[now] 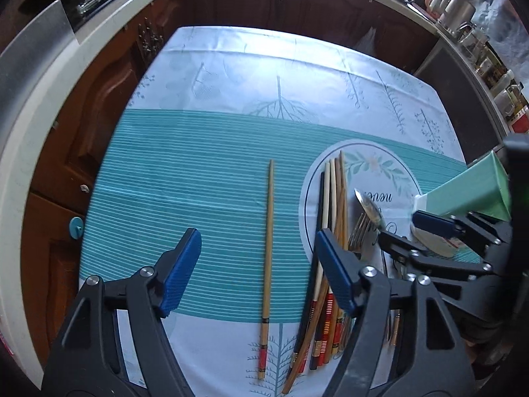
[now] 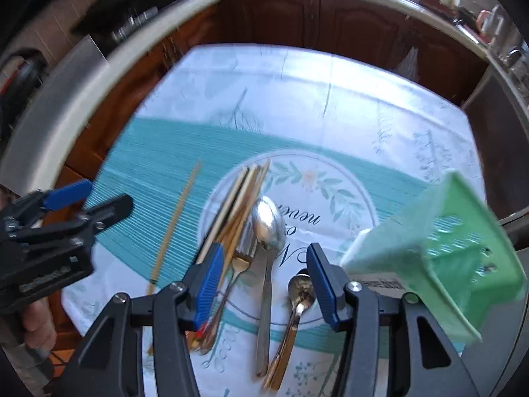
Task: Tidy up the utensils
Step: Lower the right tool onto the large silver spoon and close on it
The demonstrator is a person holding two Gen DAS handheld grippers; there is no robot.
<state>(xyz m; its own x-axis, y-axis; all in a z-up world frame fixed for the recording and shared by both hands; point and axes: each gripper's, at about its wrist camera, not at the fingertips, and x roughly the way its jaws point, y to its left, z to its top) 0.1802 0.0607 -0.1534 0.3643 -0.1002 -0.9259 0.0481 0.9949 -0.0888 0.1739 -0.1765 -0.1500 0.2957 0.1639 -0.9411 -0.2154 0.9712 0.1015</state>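
Observation:
A single bamboo chopstick (image 1: 267, 248) lies alone on the teal stripes, between the fingers of my open left gripper (image 1: 258, 244), which hovers over it. To its right lies a bundle of several chopsticks (image 1: 330, 198), then forks (image 1: 358, 231) and a silver spoon (image 1: 372, 210). In the right wrist view my right gripper (image 2: 264, 258) is open above the silver spoon (image 2: 267, 228), with a fork (image 2: 243, 258) on its left and a gold spoon (image 2: 299, 287) on its right. Nothing is gripped. A green utensil holder (image 2: 446, 241) lies tilted at the right.
The utensils rest on a white and teal tablecloth (image 1: 198, 165) with a round printed motif. Dark wooden cabinets (image 1: 99, 106) and a pale counter edge (image 1: 39, 115) curve behind and to the left. Jars and kettles (image 1: 463, 10) crowd the far right counter. A hand (image 2: 36, 327) holds the left gripper.

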